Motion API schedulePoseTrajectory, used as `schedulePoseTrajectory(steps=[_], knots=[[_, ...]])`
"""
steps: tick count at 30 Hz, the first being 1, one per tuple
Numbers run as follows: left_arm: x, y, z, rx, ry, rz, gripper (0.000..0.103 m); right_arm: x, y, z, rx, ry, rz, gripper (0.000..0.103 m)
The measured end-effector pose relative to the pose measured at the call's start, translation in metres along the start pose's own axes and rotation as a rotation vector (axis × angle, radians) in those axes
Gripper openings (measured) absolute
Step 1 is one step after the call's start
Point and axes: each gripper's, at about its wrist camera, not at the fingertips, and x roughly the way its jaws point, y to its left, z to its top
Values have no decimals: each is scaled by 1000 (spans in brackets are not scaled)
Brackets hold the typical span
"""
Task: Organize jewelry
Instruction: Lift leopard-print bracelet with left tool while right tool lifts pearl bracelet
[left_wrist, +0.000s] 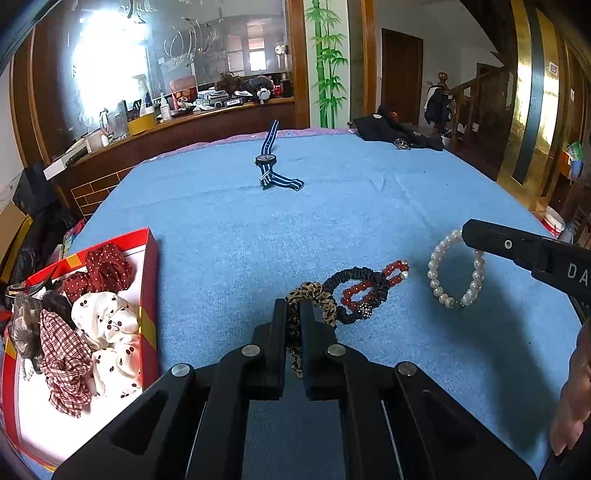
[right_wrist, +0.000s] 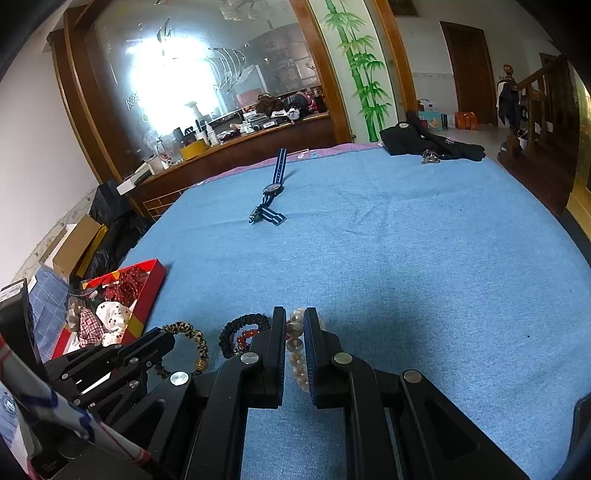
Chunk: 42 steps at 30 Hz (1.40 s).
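Observation:
My left gripper (left_wrist: 293, 314) is shut on a leopard-print scrunchie (left_wrist: 314, 295) that lies on the blue cloth (left_wrist: 369, 206). A black scrunchie (left_wrist: 364, 275) and a red bead bracelet (left_wrist: 369, 288) lie tangled just beyond it. To their right is a pearl bracelet (left_wrist: 439, 280), with the right gripper (left_wrist: 471, 230) reaching over its far side. In the right wrist view my right gripper (right_wrist: 294, 321) is shut on the pearl bracelet (right_wrist: 295, 343). The left gripper (right_wrist: 162, 339) sits to its left at the leopard scrunchie (right_wrist: 192, 332).
A red box (left_wrist: 149, 280) holding several fabric scrunchies sits at the left edge of the cloth. A blue striped watch (left_wrist: 267, 160) lies farther back in the middle. Dark clothing and keys (left_wrist: 400, 134) lie at the far right corner. A hand (left_wrist: 576, 387) shows at the right edge.

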Motion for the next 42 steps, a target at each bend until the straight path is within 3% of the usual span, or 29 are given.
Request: schedulePoseTrajectory(steps=[42], knots=[[-1,1,-1,-1,-7,17,6,0,-3,0,19,-2,-9,10]])
